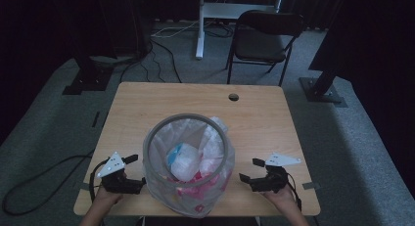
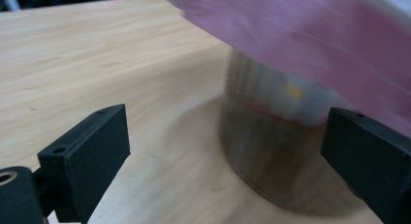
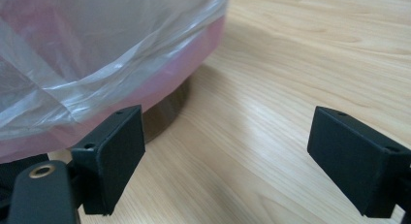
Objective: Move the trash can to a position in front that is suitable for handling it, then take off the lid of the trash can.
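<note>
Both grippers flank the lined bin [image 1: 188,162] to grasp its bag. Left gripper [image 1: 135,169] at nine o'clock and right gripper [image 1: 250,170] at three gape wide, holding nothing.

Table [image 1: 147,101] pale matt wood; bin liner [image 1: 215,138] thin glossy crinkled plastic; claws matt black plastic.
</note>
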The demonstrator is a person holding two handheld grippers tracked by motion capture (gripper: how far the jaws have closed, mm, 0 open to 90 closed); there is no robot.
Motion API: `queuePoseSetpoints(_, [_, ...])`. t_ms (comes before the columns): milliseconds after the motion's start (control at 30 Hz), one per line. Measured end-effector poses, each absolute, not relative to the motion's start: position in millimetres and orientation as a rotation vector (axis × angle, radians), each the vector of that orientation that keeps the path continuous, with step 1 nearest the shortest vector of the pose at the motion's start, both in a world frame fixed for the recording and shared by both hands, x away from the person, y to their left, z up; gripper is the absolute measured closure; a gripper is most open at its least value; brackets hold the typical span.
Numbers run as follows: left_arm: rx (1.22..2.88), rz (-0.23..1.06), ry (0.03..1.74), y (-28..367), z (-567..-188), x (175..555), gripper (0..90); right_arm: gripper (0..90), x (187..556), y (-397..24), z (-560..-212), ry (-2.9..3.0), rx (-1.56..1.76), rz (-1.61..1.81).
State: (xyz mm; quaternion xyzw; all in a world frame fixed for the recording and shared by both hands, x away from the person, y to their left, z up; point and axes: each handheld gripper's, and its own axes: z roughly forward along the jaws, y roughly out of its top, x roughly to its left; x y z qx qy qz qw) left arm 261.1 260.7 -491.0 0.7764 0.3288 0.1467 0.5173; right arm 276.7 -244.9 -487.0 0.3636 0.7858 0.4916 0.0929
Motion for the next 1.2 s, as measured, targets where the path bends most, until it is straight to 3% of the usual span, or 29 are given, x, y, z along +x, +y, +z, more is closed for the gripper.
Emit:
queuePoseSetpoints(200, [1.868,0.292,0.816,269,-502,260,3.7,13.0,273,-262,-456,2.244,1.027,1.519])
queuePoseSetpoints(267, [1.868,0.284,0.821,271,-506,259,3.7,25.3,274,-265,-440,2.264,0.979,1.569])
queuePoseSetpoints(600, [1.867,0.241,0.778,275,-519,260,3.7,24.3,295,-254,-374,2.231,0.736,1.681])
queuePoseSetpoints(800, [1.890,0.221,0.752,270,-523,260,3.7,28.2,318,-230,-344,2.273,0.598,1.697])
queuePoseSetpoints(967, [1.891,0.222,0.749,269,-525,260,3.7,40.7,332,-205,-321,2.295,0.485,1.699])
queuePoseSetpoints(1200, [1.884,0.221,0.753,270,-525,259,3.7,47.1,348,-170,-306,2.337,0.416,1.673])
